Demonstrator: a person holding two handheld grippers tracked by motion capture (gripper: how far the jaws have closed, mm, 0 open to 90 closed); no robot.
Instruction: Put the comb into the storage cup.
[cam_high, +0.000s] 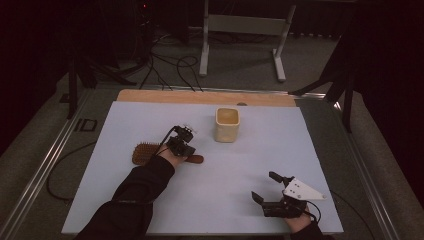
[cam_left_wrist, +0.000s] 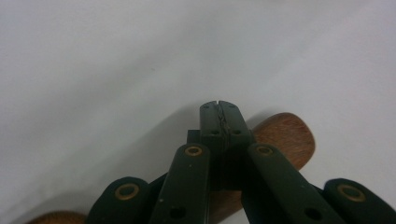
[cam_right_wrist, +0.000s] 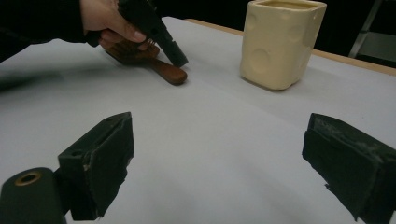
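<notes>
My left tongs (cam_high: 191, 134) hang over the handle of the wooden hairbrush (cam_high: 150, 152), and in the left gripper view I see their jaws pressed flat together with nothing between them — the toothed pads meet along one thin seam. Right under the tips lies the brush's rounded handle end (cam_left_wrist: 287, 137), reddish-brown against the pale worktop (cam_high: 235, 200); whether the tips touch the wood or sit just above it I cannot tell. The brush lies flat on the left half of the worktop, bristle head pointing to the left edge and handle toward the middle, and my left hand (cam_right_wrist: 109, 21) covers the neck where head and handle join. From the right gripper view the closed left tongs slant down toward the handle end (cam_right_wrist: 170, 74). Farther back and a little right of the brush stands a cream square cup (cam_high: 227, 125), upright, well apart from the brush and from both tongs; its side carries shallow round dimples (cam_right_wrist: 280, 42). My right tongs (cam_high: 265, 187) sit near the front right of the worktop, low over bare surface, jaws spread wide — the two black pads stand at either side of the right gripper view with only pale worktop between them.
</notes>
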